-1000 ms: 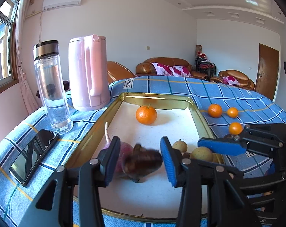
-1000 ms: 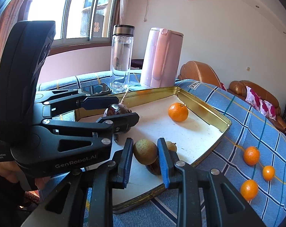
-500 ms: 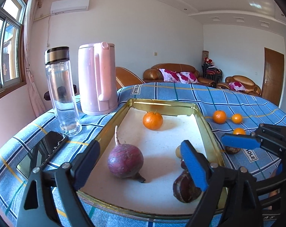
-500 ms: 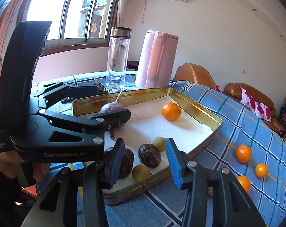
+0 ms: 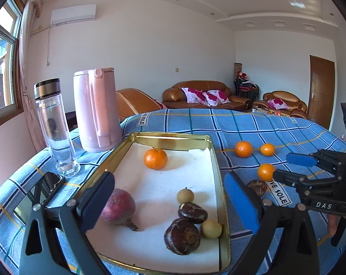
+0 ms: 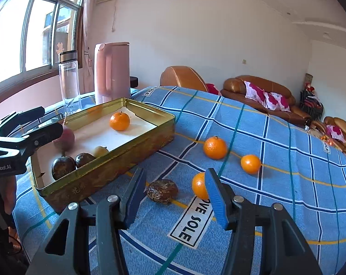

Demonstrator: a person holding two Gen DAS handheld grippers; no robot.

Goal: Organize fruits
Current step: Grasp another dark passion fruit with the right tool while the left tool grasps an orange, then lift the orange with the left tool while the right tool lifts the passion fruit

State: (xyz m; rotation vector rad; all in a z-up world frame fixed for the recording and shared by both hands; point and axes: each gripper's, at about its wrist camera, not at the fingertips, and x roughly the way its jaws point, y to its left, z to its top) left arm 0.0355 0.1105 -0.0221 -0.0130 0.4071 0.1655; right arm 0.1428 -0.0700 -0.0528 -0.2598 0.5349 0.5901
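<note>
A gold tin tray (image 5: 215,158) (image 6: 136,146) holds an orange (image 5: 155,158), a purple beet (image 5: 119,206), two dark brown fruits (image 5: 181,233) and two small yellow fruits (image 5: 185,195). My left gripper (image 5: 170,201) is open and empty above the tray's near end. My right gripper (image 6: 175,197) is open and empty over the cloth right of the tray. A wrinkled brown fruit (image 6: 162,192) lies just beyond its fingers, with three oranges (image 6: 215,147) nearby.
A pink kettle (image 5: 95,110) and a glass bottle (image 5: 55,128) stand left of the tray. A phone (image 5: 39,194) lies at the near left. The blue checked cloth (image 6: 276,160) covers the table. Sofas stand behind.
Both grippers opened and let go of their fruits in the tray. The left drew back; the right swung right, off the tray, toward the loose brown fruit and oranges.
</note>
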